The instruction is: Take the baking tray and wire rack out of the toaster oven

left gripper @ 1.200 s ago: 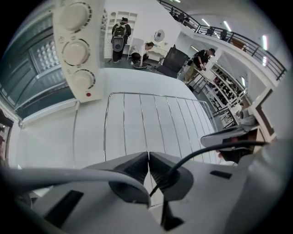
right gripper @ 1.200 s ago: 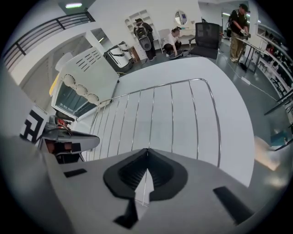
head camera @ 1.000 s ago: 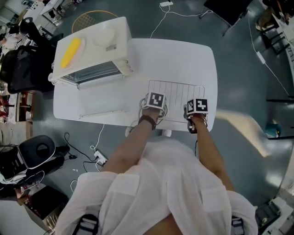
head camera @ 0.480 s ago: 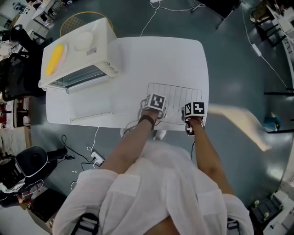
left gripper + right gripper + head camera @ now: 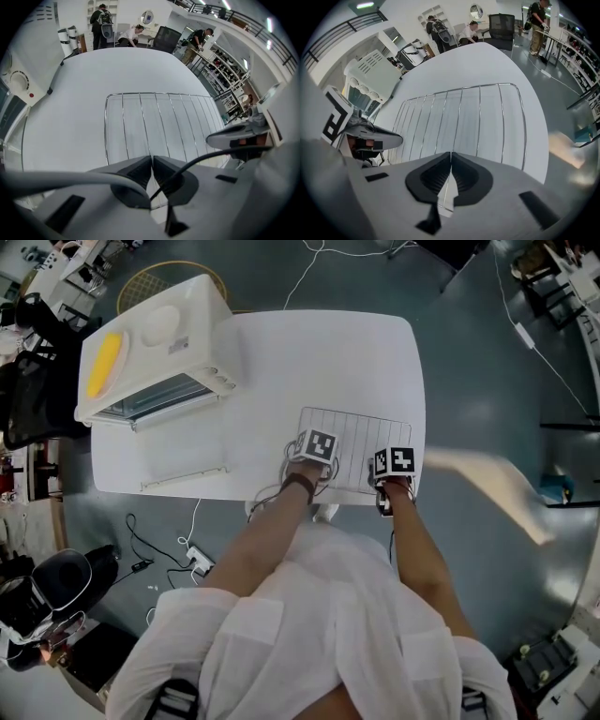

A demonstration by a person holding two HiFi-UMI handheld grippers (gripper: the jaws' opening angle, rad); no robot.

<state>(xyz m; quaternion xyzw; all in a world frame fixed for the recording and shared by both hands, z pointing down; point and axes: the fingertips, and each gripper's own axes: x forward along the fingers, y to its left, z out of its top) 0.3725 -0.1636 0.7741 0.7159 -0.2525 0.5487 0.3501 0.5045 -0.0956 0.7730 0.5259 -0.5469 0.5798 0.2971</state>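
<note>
One wire rack (image 5: 361, 432) lies flat on the bench (image 5: 319, 352), near one toaster oven (image 5: 155, 343). Two tongs, the left tongs (image 5: 152, 161) and the right tongs (image 5: 451, 157), each pinch its near edge.

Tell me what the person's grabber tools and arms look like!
The left gripper and right gripper are light grey with black ribbed jaws. Each carries a white cube with black square markers, and cables trail off the left one. The person wears a short-sleeved white shirt and a dark wristband. The right jaws are opening, a wire rack wire between them.
</note>
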